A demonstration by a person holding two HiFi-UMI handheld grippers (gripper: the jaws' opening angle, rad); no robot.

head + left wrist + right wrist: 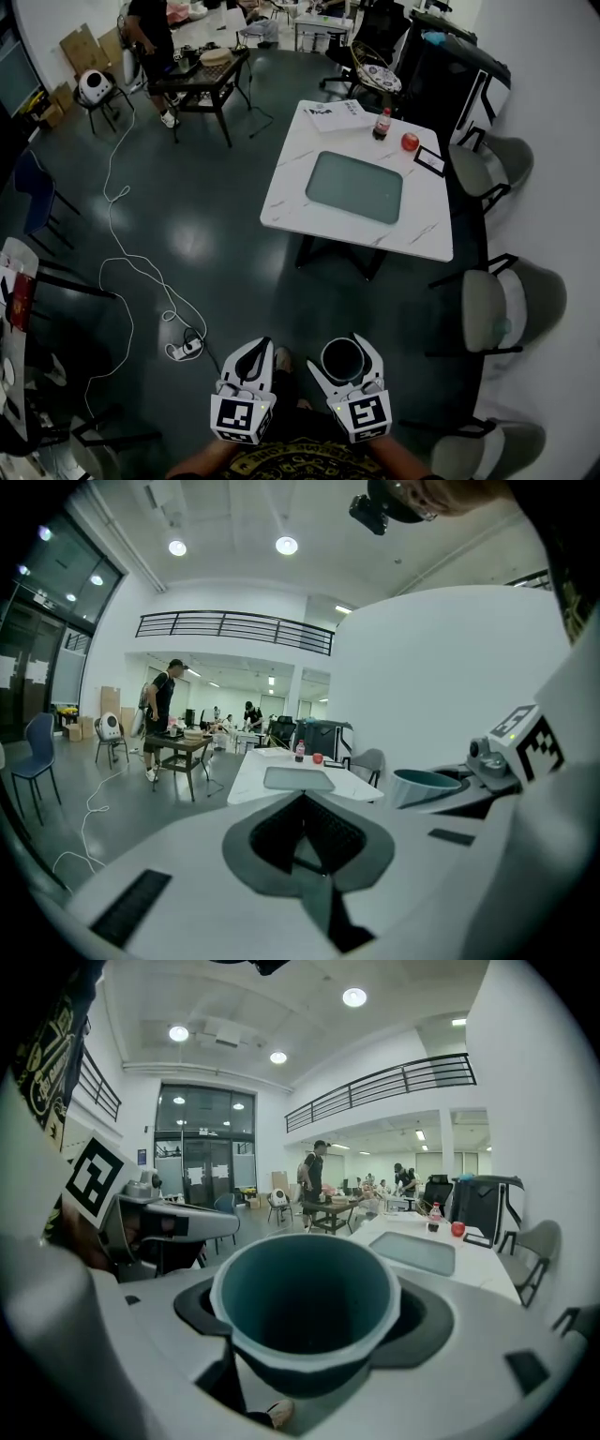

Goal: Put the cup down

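A dark teal cup (342, 358) stands upright between the jaws of my right gripper (343, 349), which is shut on it, low in the head view and above the dark floor. In the right gripper view the cup (305, 1307) fills the middle and its inside looks empty. My left gripper (260, 349) is beside it on the left, jaws together and holding nothing. In the left gripper view the closed jaws (302, 799) point toward the white table (246, 778), and the cup (424, 785) shows at the right. The white marble table (291, 187) with a grey tray (356, 186) lies ahead.
On the table's far side are a small bottle (382, 124), a red apple (410, 142), papers (336, 114) and a small framed card (429, 159). Grey chairs (492, 309) line the right side. A white cable (122, 253) runs over the floor at left. A person (150, 37) stands by a dark table far back.
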